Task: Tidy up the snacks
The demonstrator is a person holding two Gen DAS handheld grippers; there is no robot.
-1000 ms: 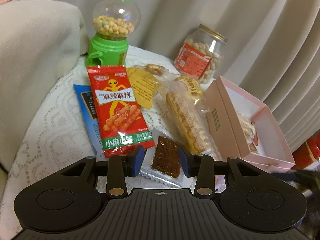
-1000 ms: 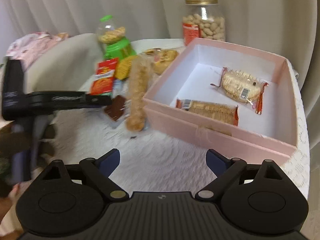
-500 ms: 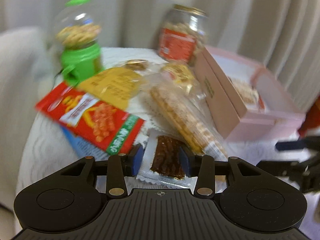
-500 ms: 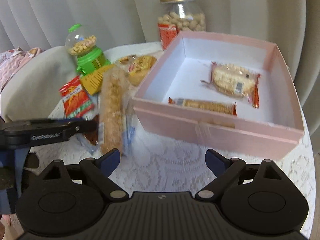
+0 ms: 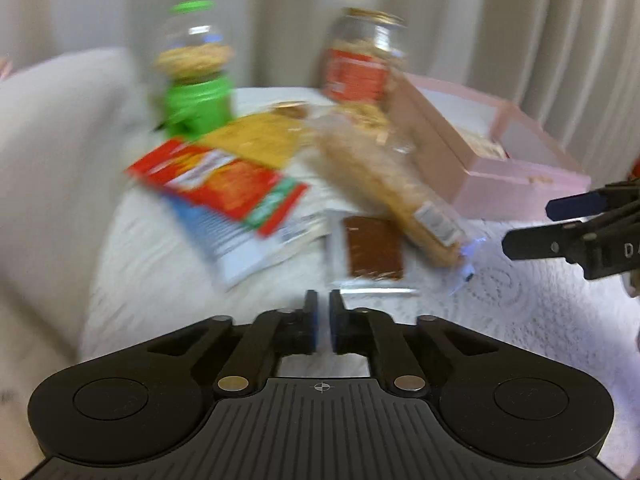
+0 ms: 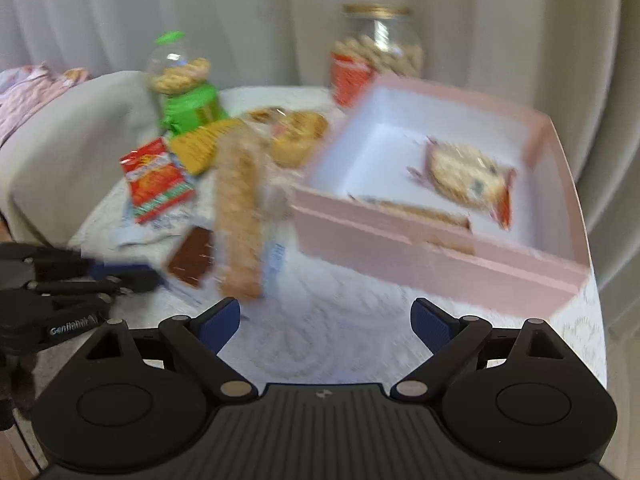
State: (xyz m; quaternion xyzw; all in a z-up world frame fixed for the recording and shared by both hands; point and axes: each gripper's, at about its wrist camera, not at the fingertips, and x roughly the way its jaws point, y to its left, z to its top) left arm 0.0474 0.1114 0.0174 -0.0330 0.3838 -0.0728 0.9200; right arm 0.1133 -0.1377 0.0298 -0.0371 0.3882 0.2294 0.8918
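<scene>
Blur smears snack packets (image 5: 224,184) beyond readable print.

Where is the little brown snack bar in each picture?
Left wrist: the brown bar lies at centre, just beyond the shut left gripper, not held.
Right wrist: it lies left of centre, beside the long cracker pack.
Shared landmark: the pink box.
</scene>
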